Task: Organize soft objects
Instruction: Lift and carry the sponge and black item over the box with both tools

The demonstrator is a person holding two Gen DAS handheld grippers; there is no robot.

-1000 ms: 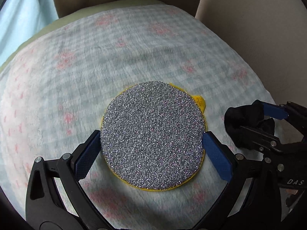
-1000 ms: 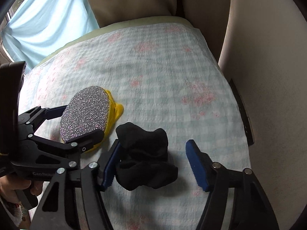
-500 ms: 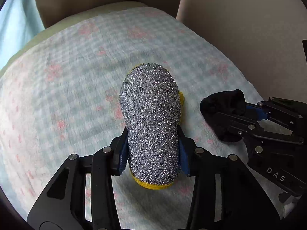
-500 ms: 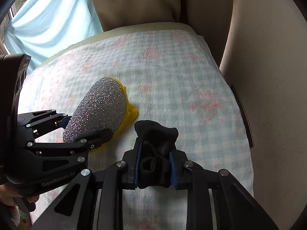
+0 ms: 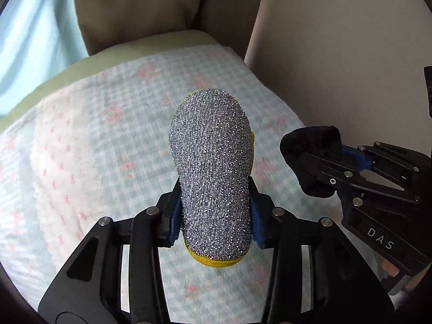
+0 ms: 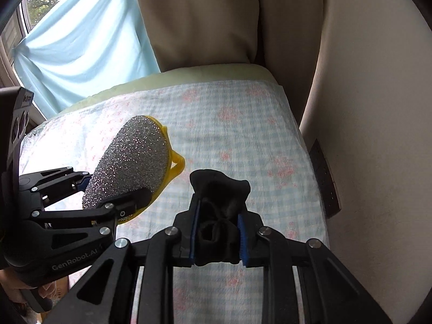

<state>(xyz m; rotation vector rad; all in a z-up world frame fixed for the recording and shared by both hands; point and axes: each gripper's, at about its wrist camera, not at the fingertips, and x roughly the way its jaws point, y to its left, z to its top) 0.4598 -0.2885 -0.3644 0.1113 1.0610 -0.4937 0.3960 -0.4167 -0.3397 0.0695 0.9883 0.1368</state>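
A round silver scouring pad with a yellow back is squeezed into a narrow dome between the blue pads of my left gripper, which is shut on it and holds it above the checked blanket. In the right wrist view the same scouring pad shows at the left, held in the left gripper. My right gripper is shut on a bunched black sock, also lifted off the blanket. From the left wrist view the sock and right gripper sit at the right.
The blanket covers a green-edged cushion on a beige sofa, with a back cushion behind and an armrest at the right. A light blue curtain hangs at the left.
Both grippers closed from open, the left squeezing the flat scouring pad, the right pinching the sock. Both then rose, lifting their objects off the blanket.
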